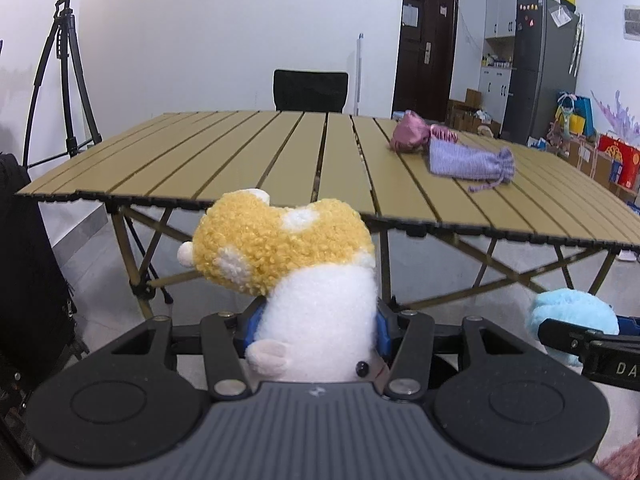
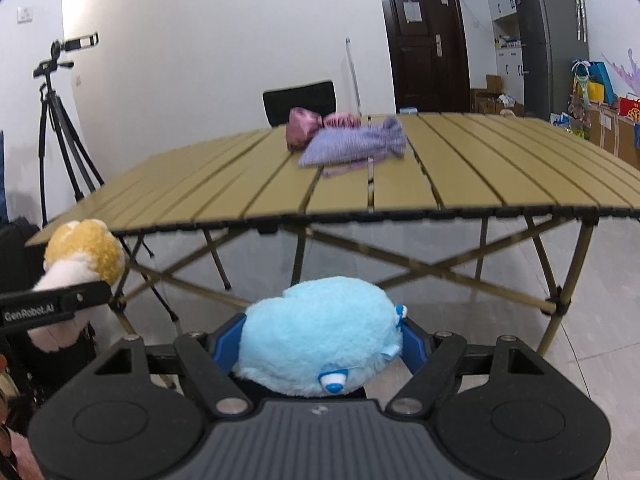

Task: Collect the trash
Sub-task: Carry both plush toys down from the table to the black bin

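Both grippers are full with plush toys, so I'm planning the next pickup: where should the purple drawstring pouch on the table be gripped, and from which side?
Probably best at the cinched neck of the purple pouch, coming from above. The pouch lies flat on the slatted table, so its body offers little to pinch, while the gathered neck bunches up, away from the pink pouch at its other end.

Even indoor light fills both fisheye views; edges bend and darken at corners, the right view slightly motion-blurred.
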### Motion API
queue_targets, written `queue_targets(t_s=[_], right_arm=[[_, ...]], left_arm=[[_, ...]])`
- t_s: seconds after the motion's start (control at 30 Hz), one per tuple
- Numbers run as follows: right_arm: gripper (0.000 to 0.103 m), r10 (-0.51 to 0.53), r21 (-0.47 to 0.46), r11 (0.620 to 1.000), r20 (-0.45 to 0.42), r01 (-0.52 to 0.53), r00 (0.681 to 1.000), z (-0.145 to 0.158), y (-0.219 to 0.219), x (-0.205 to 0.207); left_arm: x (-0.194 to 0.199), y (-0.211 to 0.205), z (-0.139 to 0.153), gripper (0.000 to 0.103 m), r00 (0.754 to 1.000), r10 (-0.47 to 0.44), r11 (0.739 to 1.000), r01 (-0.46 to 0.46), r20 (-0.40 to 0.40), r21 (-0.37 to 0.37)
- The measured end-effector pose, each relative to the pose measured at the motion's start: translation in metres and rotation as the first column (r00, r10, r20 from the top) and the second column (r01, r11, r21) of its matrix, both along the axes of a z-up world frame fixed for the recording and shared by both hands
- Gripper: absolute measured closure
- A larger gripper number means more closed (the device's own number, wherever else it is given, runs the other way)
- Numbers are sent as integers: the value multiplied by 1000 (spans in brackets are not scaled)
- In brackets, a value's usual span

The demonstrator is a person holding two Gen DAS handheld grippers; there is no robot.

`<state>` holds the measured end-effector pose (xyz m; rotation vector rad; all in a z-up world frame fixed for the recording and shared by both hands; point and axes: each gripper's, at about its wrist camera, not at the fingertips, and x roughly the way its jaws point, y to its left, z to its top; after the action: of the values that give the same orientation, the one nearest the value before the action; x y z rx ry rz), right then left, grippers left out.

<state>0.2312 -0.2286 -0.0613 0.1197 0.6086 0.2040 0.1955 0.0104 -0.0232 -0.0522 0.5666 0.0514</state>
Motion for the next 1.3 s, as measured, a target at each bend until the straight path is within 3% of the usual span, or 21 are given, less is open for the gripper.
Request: queue_targets(t_s=[0.57, 0.77, 1.3], right_arm=[[27, -11, -83, 997, -157, -2, 987, -58, 1, -10], [27, -45, -91, 995, -203, 27, 978, -74, -8, -5], [27, -117, -91, 991, -264, 96, 957, -92, -27, 6]], left_arm=[[-15, 11, -52, 51, 988, 8, 999, -1, -153, 49], [-7, 21, -68, 51, 976, 23, 999, -17, -216, 32], [16, 18, -80, 51, 952, 50, 999, -49, -302, 12]])
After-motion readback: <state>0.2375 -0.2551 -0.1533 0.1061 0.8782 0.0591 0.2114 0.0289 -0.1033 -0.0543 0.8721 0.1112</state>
